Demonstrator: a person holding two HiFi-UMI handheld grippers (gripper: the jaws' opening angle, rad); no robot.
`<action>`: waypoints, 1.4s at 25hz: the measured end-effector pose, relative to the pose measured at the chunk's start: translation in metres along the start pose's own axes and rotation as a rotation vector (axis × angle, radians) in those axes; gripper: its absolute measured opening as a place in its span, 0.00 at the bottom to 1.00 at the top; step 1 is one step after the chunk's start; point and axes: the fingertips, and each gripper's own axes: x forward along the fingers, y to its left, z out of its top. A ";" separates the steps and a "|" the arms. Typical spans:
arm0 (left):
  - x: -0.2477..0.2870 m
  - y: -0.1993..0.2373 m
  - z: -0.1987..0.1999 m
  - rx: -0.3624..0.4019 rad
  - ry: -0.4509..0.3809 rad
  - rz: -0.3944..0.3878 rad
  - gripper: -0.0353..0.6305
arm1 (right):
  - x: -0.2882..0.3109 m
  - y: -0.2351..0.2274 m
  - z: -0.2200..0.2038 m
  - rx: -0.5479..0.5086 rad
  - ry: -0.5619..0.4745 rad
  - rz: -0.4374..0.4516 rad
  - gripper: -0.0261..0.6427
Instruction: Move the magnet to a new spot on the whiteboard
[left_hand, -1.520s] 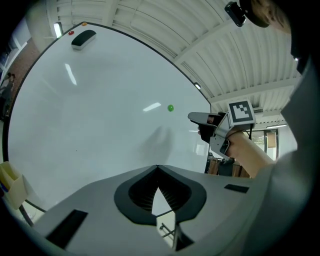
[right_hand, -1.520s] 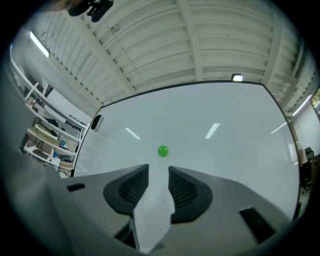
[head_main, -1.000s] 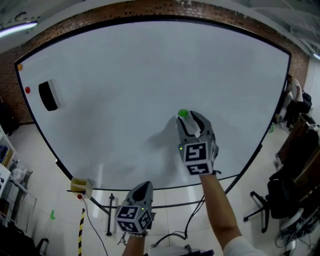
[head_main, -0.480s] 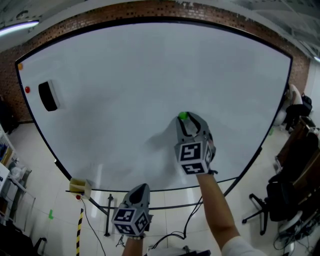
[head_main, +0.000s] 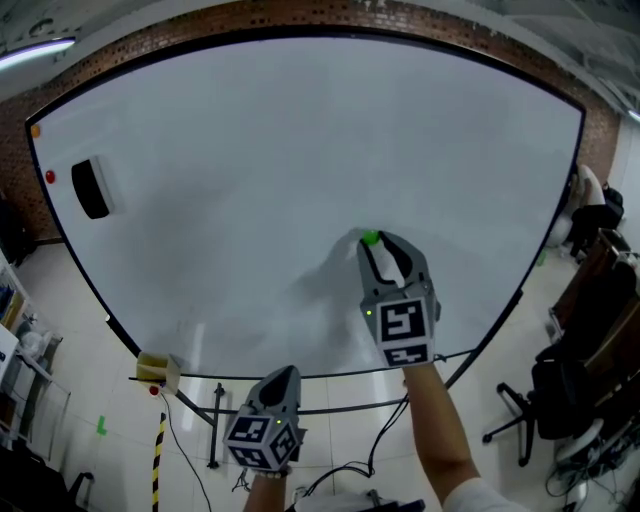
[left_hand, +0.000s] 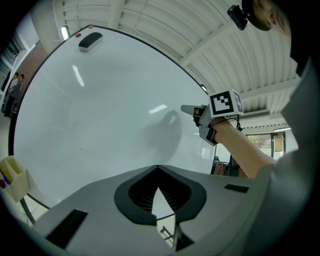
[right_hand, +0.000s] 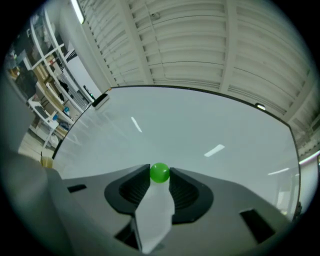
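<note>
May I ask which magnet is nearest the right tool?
The green magnet: the right tool is closing on it; the red magnet and orange magnet sit far left.

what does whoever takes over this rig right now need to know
Left gripper: shut, empty, low, off the whiteboard.
Right gripper: jaws closing on the magnet, which sits between the tips.
Magnet: on the whiteboard, lower half, right of centre.
Done: reach to the magnet.
Left: pull it off, set it on a new spot.
</note>
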 end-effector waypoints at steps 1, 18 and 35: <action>0.000 -0.001 -0.001 -0.001 0.001 -0.001 0.05 | -0.009 0.000 0.000 0.037 -0.008 0.017 0.24; 0.011 -0.036 0.002 0.054 0.001 -0.036 0.05 | -0.171 -0.009 -0.079 0.329 0.079 0.021 0.24; 0.032 -0.043 -0.022 0.092 0.060 -0.027 0.04 | -0.176 0.016 -0.163 0.453 0.256 0.069 0.24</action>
